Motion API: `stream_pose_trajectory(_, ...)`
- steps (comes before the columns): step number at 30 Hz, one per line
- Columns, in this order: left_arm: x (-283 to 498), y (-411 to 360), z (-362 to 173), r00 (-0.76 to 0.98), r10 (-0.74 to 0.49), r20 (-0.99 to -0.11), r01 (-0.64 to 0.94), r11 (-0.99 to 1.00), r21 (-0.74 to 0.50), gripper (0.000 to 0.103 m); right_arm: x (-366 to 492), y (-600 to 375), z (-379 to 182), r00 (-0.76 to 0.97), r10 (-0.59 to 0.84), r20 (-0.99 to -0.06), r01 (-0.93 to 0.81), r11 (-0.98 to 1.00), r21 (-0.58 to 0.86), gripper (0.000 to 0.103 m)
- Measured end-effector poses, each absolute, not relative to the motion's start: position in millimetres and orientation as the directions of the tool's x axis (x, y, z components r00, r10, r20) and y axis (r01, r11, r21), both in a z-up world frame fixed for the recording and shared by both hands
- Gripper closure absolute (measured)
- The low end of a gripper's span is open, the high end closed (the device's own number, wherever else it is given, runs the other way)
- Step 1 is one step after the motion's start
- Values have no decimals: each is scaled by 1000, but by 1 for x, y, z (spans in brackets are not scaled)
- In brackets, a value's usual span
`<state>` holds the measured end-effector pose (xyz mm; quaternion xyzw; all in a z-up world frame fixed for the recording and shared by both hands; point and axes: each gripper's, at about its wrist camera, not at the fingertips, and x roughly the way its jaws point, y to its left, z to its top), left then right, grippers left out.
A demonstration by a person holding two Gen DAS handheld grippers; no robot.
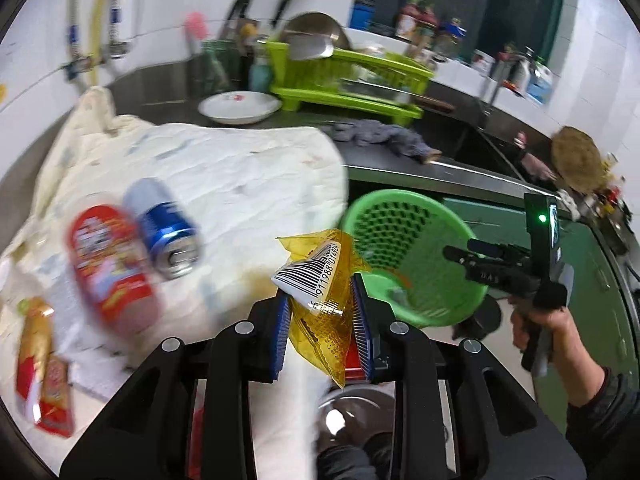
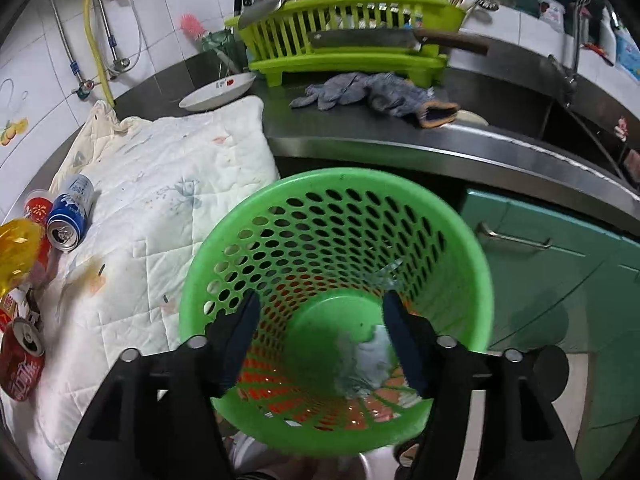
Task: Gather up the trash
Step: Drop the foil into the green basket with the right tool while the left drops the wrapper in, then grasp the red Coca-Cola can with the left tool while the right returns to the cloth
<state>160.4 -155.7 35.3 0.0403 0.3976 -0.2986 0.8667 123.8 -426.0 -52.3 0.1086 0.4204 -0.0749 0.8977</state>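
Left claw [image 1: 320, 312] pinching a crumpled yellow wrapper [image 1: 320, 280] with a barcode label, blue pads pressed on both sides of the film. The wrapper is off the table, hanging in the claw at 9 o'clock of the green basket [image 1: 404, 256], close to its rim. Judged very light, thin, crinkly and slippery; it holds best where the film is bunched thick, as here, not by a loose flap that could slide out.

Right claw [image 2: 320, 340] spread, nothing between the fingers, aimed down into the green basket [image 2: 340, 184]. A pale crumpled scrap [image 2: 372, 356] lies on the basket floor, blurred.

Remaining trash on the white quilted cloth [image 2: 160, 208], at 9 o'clock of the basket:
- blue can [image 2: 72, 212] on its side, mouth toward the camera; rigid, light, rolls, smooth. Take across the body.
- red can [image 2: 20, 360] at the cloth's near edge, same handling.
- red snack packet [image 1: 112, 268], blurred; soft, likely puffy and slick. Pinch at a sealed end.
- small red-yellow packet [image 1: 44, 368] at 7 o'clock of it; flat, may need an edge lifted.
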Motion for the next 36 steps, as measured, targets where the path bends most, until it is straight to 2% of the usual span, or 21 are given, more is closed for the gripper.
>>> stream_pose_trajectory(7,176,-234,14,403,-550,-732,625,749,-219,75,84,-424,-34,674,-118,-729,221,974,46,23)
stream_pose_trajectory(13,184,-292,-7,338,-579,-742,658,709,-253,74,59,-424,-31,693,-154,-705,231,973,15,19)
stream_pose_trajectory(16,189,-313,-20,317,-575,-754,661,704,-259,70,50,-426,-34,690,-158,-707,239,971,17,19)
stream_pose_trajectory(18,191,-324,-27,309,-567,-764,652,711,-264,61,45,-428,-37,686,-154,-711,242,970,24,19)
stream_pose_trajectory(21,190,-332,-34,311,-558,-769,653,714,-254,49,39,-429,-42,678,-151,-719,245,969,28,19)
stream_pose_trajectory(22,189,-333,-36,310,-560,-768,653,712,-256,41,38,-429,-42,677,-150,-720,245,969,29,19)
stream_pose_trajectory(23,188,-332,-36,314,-563,-765,654,712,-256,38,36,-428,-43,676,-150,-721,245,969,29,19)
stream_pose_trajectory(30,180,-304,-26,363,-541,-759,636,739,-223,37,29,-422,-40,686,-135,-714,241,969,47,19)
stream_pose_trajectory(34,165,-274,-12,424,-502,-753,623,766,-159,37,26,-407,-32,702,-109,-703,209,976,57,17)
stream_pose_trajectory(36,155,-253,-6,453,-474,-755,609,783,-126,31,26,-398,-29,709,-95,-699,189,980,59,16)
